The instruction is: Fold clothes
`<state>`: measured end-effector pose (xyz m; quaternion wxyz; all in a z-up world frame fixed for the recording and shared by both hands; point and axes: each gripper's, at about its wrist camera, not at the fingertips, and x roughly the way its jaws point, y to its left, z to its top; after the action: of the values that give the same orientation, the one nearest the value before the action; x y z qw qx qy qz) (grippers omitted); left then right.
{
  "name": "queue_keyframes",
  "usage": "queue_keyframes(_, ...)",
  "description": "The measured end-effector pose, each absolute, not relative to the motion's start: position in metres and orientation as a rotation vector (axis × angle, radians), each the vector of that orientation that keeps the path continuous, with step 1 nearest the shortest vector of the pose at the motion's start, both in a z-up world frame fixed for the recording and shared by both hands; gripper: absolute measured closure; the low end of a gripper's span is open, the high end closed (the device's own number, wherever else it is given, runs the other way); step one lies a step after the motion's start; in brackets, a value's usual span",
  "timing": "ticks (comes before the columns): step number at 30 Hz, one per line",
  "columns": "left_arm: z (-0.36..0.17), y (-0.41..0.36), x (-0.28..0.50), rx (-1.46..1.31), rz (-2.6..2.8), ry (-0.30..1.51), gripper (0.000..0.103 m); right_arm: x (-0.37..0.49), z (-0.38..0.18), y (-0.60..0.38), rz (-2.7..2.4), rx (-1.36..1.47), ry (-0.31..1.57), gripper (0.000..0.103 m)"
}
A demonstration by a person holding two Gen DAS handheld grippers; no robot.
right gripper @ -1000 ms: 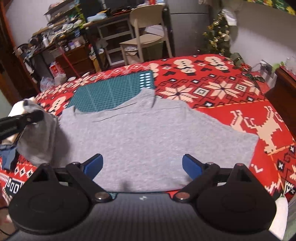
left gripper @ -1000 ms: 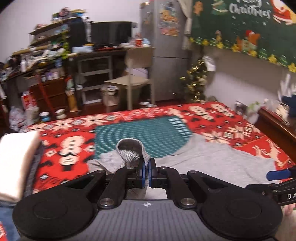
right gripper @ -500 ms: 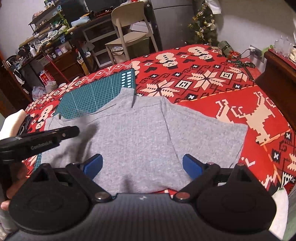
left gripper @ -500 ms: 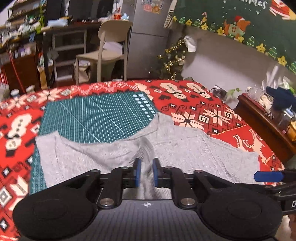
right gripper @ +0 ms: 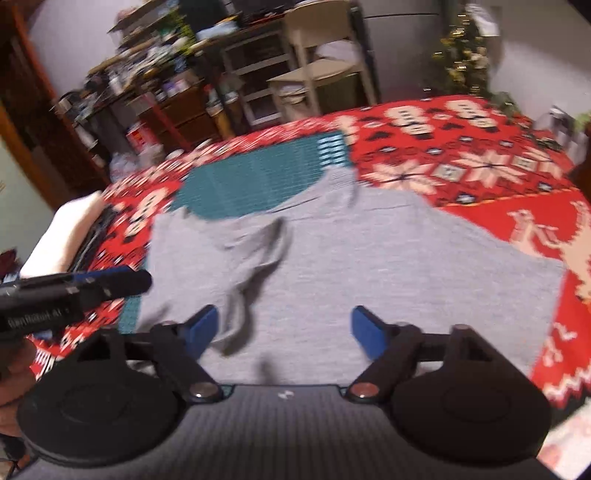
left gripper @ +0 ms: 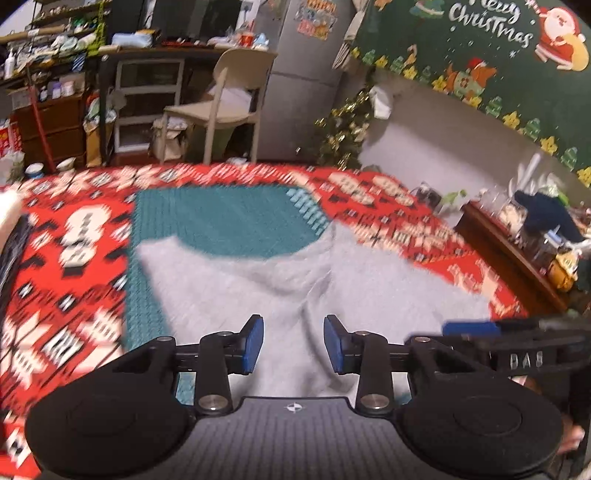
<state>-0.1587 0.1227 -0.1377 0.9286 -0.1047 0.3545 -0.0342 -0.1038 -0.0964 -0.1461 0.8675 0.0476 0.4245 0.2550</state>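
"Merry Christmas" banner (left gripper: 491, 24) overhead; grey sweater (right gripper: 369, 266) lies flat — left gripper (left gripper: 293, 343) parted, empty; right gripper (right gripper: 286, 328) wide, empty.

both gripper sets spread apart: left gripper (left gripper: 293, 343), right gripper (right gripper: 284, 328).

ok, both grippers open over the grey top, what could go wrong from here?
1. The sleeve lies bunched across the grey top; folding now could trap that wrinkle.
2. Left gripper and right gripper sit close together and could clash.
3. Both views are motion-blurred, so a grab may miss the edge.
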Motion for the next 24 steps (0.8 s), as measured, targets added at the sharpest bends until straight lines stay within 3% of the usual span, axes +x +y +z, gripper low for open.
queue_keyframes(2,-0.145,0.129,-0.167,-0.216,-0.051,0.75,0.07,-0.107,-0.149,-0.081,0.572,0.075,0.902,0.035)
queue_keyframes(9,-0.166,0.134,-0.185,-0.199,-0.05,0.802,0.074,-0.11,-0.164,-0.044,0.617,0.069,0.951,0.04)
queue_keyframes(12,-0.173,0.13,-0.185,-0.163,-0.061,0.815,0.074,-0.101,-0.175,-0.039,0.571,0.07,0.977,0.069)
queue_keyframes(13,-0.174,0.129,-0.185,-0.156,-0.063,0.819,0.074,-0.1,-0.177,-0.039,0.551,0.07,0.984,0.084)
queue_keyframes(14,-0.176,0.129,-0.185,-0.153,-0.063,0.823,0.074,-0.097,-0.18,-0.04,0.533,0.073,0.992,0.093)
queue_keyframes(17,-0.18,0.129,-0.185,-0.137,-0.054,0.838,0.082,-0.098,-0.181,-0.054,0.492,0.116,1.004,0.102)
queue_keyframes(24,-0.184,0.129,-0.188,-0.112,-0.05,0.856,0.086,-0.103,-0.182,-0.082,0.474,0.2,1.018,0.103)
